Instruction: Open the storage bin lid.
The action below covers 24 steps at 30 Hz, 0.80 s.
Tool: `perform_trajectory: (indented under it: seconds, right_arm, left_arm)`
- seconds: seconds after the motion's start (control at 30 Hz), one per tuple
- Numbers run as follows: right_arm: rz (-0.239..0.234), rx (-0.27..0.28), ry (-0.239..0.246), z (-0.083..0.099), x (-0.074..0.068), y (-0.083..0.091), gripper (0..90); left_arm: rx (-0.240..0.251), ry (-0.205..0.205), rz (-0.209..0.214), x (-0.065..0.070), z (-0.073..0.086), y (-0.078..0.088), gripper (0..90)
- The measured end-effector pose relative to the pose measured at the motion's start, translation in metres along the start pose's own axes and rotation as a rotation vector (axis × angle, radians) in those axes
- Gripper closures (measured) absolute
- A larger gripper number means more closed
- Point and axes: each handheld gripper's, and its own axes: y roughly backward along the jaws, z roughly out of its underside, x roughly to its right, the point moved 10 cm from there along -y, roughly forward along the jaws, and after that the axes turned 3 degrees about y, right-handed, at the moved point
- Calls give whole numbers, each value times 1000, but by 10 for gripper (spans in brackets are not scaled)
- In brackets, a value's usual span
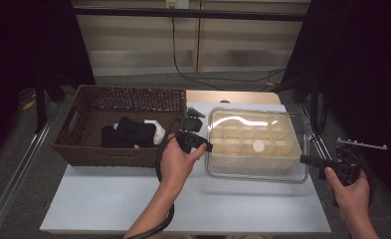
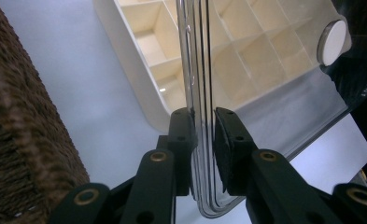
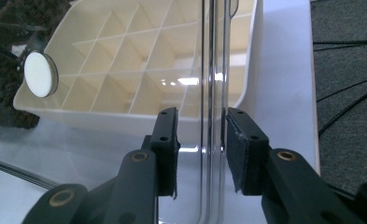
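Clear lid (image 1: pixel 256 144) over cream divider tray (image 1: pixel 282 149), on white table (image 1: pixel 133 199), right of wicker basket (image 1: pixel 83 144). Lid's left rim (image 2: pixel 202 140) between left gripper (image 2: pixel 204 140) pads, pinched. Lid's right rim (image 3: pixel 214 140) between right gripper (image 3: pixel 201 149) pads; gaps visible both sides, not clamped. White round knob (image 1: pixel 258 145) on lid's top. Dark cloth (image 1: pixel 128 133) inside basket.

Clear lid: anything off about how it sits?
Yes. The clear lid isn't seated on the divider tray: it overhangs toward the person, and both grippers, left and right, straddle its rim.
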Motion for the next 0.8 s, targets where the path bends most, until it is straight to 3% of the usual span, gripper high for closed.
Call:
perform_trajectory:
  seconds: [0.5,0.57,0.8]
  right_arm:
    - [-45,-9,2,35,-9,8,640]
    - [-43,-17,1,42,-9,6,640]
    - [-46,-35,-3,61,-9,2,632]
  left_arm:
    - [-39,29,33,-9,51,-15,769]
    - [-57,13,34,-11,56,-16,771]
    - [-68,11,22,-12,71,-21,771]
